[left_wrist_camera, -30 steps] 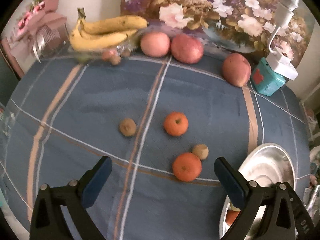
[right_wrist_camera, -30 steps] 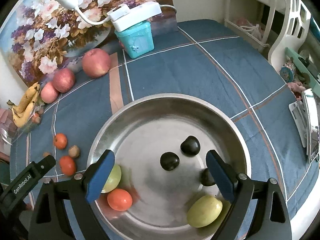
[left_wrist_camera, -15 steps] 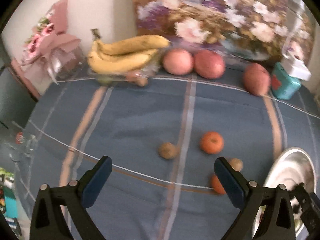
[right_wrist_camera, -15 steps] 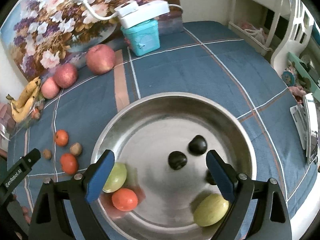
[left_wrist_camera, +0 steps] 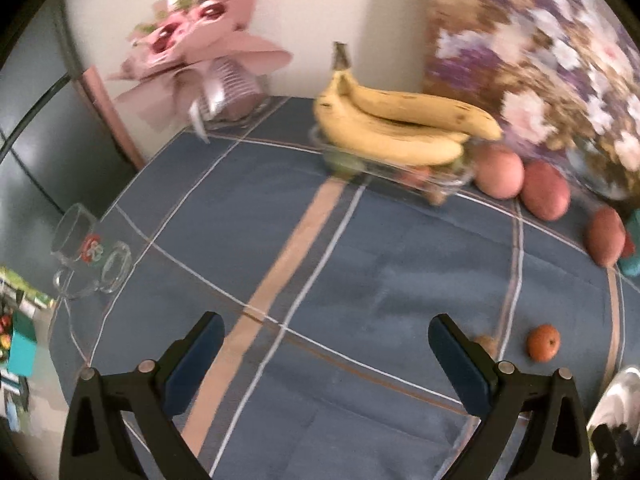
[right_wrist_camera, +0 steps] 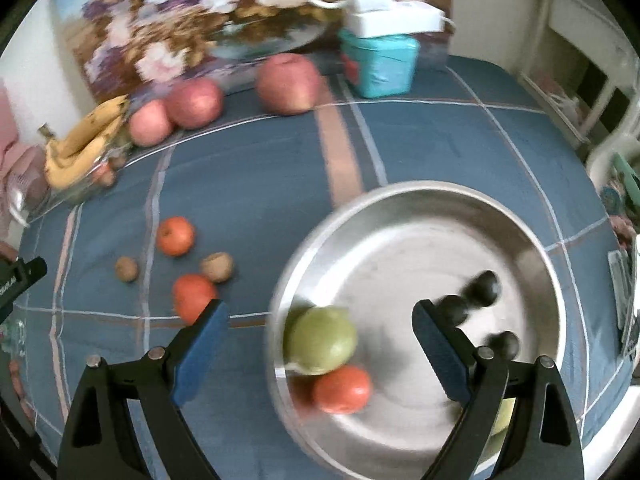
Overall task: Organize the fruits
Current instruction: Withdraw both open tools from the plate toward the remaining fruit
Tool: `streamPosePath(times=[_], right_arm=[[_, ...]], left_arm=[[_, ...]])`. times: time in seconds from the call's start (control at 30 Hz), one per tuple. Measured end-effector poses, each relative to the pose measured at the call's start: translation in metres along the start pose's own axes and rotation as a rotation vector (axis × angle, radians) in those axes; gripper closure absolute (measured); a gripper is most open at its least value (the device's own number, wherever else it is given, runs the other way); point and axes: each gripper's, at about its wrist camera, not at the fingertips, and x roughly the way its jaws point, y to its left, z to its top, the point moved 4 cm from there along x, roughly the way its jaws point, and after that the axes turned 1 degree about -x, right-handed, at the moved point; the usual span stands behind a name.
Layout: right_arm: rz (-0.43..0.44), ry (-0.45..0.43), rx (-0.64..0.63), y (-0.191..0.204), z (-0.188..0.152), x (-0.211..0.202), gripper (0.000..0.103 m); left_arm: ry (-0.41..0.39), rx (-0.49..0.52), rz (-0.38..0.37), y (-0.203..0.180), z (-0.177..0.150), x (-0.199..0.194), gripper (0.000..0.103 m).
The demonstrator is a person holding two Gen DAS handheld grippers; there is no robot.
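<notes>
My right gripper [right_wrist_camera: 320,340] is open above the left rim of the steel bowl [right_wrist_camera: 520,240], with nothing between its blue pads. The bowl holds a green fruit [right_wrist_camera: 322,340], an orange [right_wrist_camera: 342,389] and three dark plums [right_wrist_camera: 482,284]. Left of the bowl on the cloth lie two oranges [right_wrist_camera: 175,235], [right_wrist_camera: 193,295] and two walnuts [right_wrist_camera: 217,266]. My left gripper [left_wrist_camera: 326,352] is open over bare blue cloth. One orange [left_wrist_camera: 543,342] and a walnut [left_wrist_camera: 486,343] lie to its right. Bananas [left_wrist_camera: 400,128] rest on a glass dish at the back, with three apples [left_wrist_camera: 500,172] beside them.
A glass mug [left_wrist_camera: 86,252] lies on its side at the table's left edge. A pink bouquet [left_wrist_camera: 200,52] stands at the back left. A teal box [right_wrist_camera: 380,62] with a white power strip sits against the floral painting [right_wrist_camera: 180,20]. A white chair [right_wrist_camera: 616,128] stands to the right.
The left wrist view has swung left: the oranges and bowl slid to its right edge, mug and bouquet came in. The right gripper shifted left; the bowl now sits right of centre.
</notes>
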Motion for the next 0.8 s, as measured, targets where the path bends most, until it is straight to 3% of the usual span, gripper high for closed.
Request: streamPosePath(times=[0.13,0.47,0.57,0.8], right_arm=[[0.062,-0.008,-0.038,0.027,-0.002,0.0,0.01],[0.2,-0.01,-0.08,0.067,-0.002,0.014,0.01],[0.24,-0.002,-0.074,0.077,-0.002,0.022,0.01],[0.244,0.029,-0.095,0.091,-0.007,0.04,0.01]], left_arm=[[0.0,-0.012,-0.022,0.002,0.002,0.0,0.0],[0.008,0.093,-0.227,-0.054,-0.007,0.01,0.0],[0.018,0.115,-0.249,-0.065,-0.008,0.019,0.0],[0.071,0.119,-0.318,-0.08,-0.015,0.037,0.0]])
